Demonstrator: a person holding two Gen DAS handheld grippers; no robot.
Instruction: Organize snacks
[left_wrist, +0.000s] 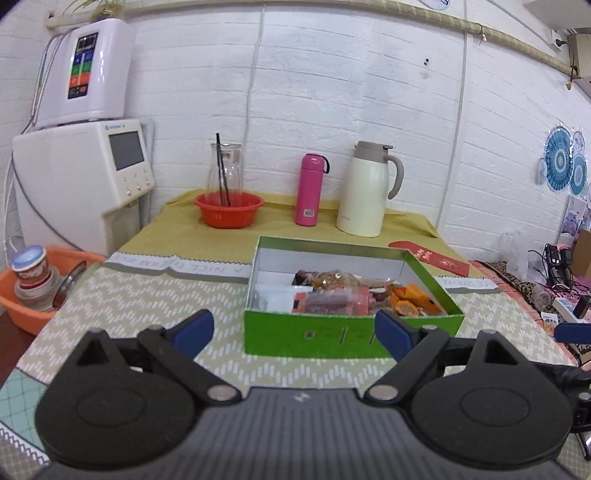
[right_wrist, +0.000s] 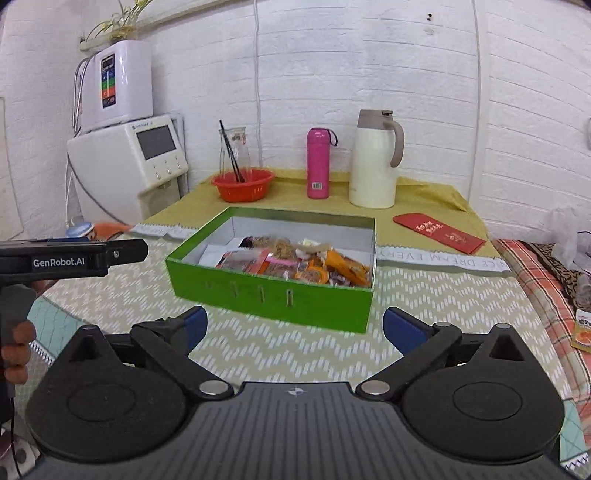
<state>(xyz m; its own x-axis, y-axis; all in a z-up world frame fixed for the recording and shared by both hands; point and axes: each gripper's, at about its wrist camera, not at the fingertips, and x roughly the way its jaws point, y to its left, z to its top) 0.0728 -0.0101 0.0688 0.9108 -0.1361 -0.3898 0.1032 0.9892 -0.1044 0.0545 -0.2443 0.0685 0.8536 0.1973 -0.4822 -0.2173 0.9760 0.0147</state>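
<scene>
On the table, green snack box (right_wrist: 280, 295) lies lengthwise left-right.

I see a green box (right_wrist: 280, 295) of smooth, matt cardboard holding glossy plastic snack wrappers (right_wrist: 295, 264). Under it lies a woven-looking tablecloth (right_wrist: 424, 295). Behind stand a clear glass carafe (left_wrist: 225, 170) and a glossy pink bottle (left_wrist: 309, 190).

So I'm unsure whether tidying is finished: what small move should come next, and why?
Probably ease the right gripper forward over the green box. Both grippers are open and empty, the left gripper too, and the snacks lie heaped toward the box's right side, while its left part is bare.
</scene>
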